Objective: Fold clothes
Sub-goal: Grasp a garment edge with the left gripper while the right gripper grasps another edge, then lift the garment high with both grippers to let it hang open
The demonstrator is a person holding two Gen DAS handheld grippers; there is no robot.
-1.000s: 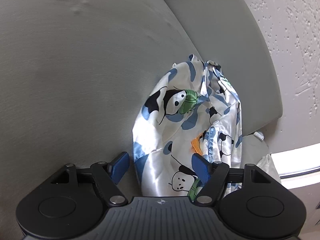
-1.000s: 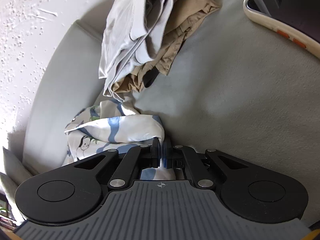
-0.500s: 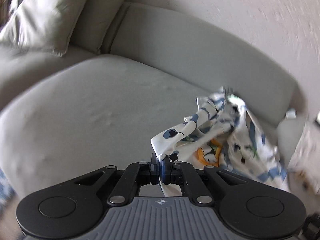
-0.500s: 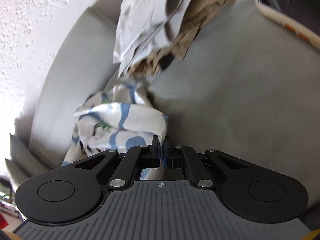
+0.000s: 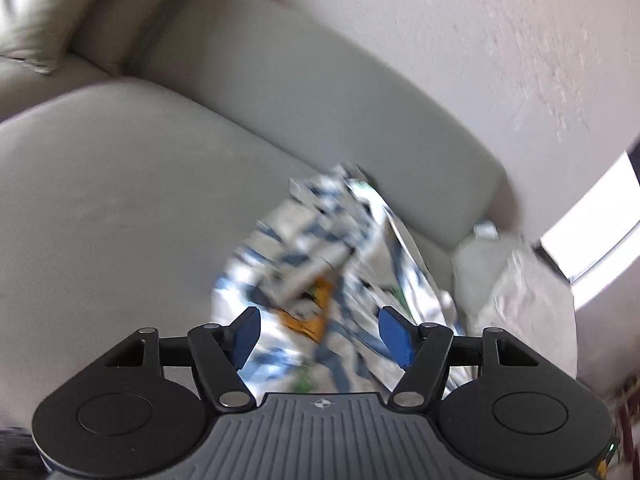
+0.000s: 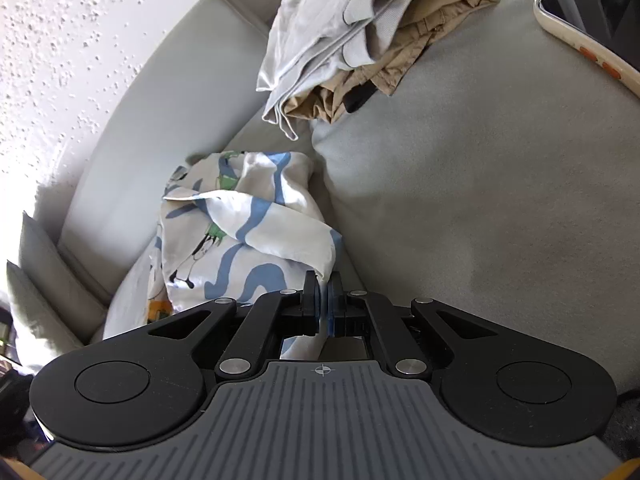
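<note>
Between left tool (image 5: 318, 334), blurred garment (image 5: 320, 264)

No words, numbers or brand names can be read in either view. The printed garment (image 6: 248, 236) shows only cartoon figures, without lettering.

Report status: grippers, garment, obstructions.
Left gripper open, empty. Right gripper shut on printed garment, bunched on the sofa. Folded clothes pile and phone beyond, apart.

A phone (image 6: 596, 20) lies on the grey sofa (image 6: 480, 200); perhaps a cushion (image 5: 36, 12) beyond.
</note>
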